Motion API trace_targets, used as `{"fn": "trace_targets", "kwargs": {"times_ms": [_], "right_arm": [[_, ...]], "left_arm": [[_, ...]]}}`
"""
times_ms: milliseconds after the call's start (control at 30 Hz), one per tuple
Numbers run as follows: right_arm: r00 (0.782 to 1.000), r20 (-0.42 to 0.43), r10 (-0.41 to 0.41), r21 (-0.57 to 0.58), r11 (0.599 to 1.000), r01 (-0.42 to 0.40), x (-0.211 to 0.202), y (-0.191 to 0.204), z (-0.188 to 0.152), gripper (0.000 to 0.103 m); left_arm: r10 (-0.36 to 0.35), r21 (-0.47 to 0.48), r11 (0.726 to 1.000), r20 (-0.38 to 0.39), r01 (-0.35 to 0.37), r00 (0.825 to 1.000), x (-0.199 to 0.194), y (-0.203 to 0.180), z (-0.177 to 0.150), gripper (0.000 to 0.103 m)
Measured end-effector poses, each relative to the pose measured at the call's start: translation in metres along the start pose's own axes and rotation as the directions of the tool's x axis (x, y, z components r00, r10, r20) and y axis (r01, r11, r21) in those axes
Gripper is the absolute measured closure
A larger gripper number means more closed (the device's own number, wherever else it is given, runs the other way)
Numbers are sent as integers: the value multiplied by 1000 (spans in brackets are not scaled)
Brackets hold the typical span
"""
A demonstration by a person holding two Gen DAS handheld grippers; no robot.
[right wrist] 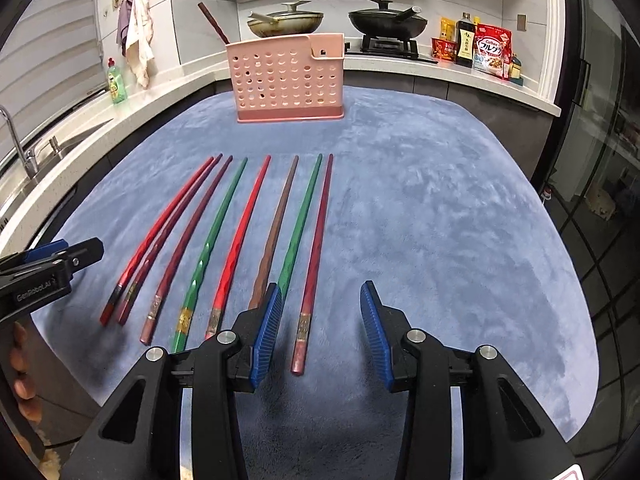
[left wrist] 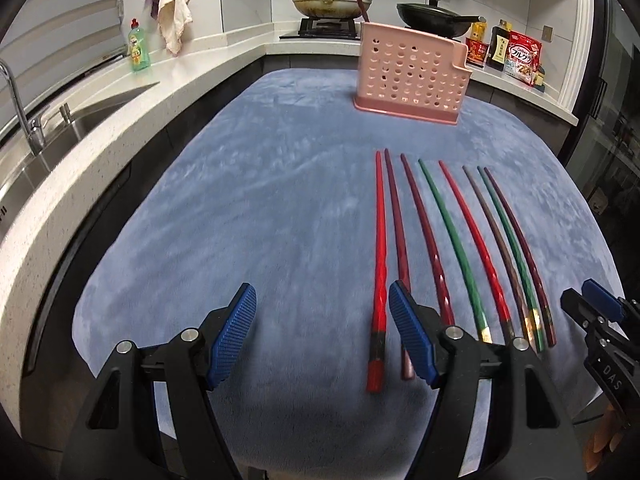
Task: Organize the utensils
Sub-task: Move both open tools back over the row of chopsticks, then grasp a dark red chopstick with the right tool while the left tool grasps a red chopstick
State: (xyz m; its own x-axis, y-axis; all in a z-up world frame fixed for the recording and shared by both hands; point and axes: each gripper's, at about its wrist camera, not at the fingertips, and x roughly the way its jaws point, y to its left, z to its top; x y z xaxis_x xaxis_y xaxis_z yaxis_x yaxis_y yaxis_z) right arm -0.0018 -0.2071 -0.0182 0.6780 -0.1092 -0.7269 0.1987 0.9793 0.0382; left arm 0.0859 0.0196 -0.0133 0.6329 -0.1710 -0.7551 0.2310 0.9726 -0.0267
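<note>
Eight chopsticks [right wrist: 236, 236] lie before pink holder [right wrist: 286, 80], nothing between.

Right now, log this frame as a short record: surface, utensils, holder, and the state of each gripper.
surface: blue cloth over a kitchen table
utensils: eight chopsticks lying side by side, from the leftmost red chopstick to the rightmost dark red chopstick
holder: pink perforated holder, upright beyond the row, one chopstick already in it
left gripper: open, empty, red chopstick's butt between its fingers
right gripper: open, straddling the rightmost chopstick, pads clear of it
</note>
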Motion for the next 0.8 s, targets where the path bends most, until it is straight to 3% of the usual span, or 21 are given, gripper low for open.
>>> {"fn": "trace_targets", "kwargs": {"times_ms": [67,367,800], "right_arm": [[1000,-6,3,5,1000,-3,3,1,-3,72],[999,-52,16,18,1000,-15,16,1,-10,86],[996,-78,37,26,999,-35,24,1,-15,91]], "left_arm": [[1,-1,1000,-5,-1,1000,1,0,-3,38],[-7,-8,1000,-22,7,1000,2,1,-11,38],[-8,7,1000,-32,9,999,5,-6,-13,38]]}}
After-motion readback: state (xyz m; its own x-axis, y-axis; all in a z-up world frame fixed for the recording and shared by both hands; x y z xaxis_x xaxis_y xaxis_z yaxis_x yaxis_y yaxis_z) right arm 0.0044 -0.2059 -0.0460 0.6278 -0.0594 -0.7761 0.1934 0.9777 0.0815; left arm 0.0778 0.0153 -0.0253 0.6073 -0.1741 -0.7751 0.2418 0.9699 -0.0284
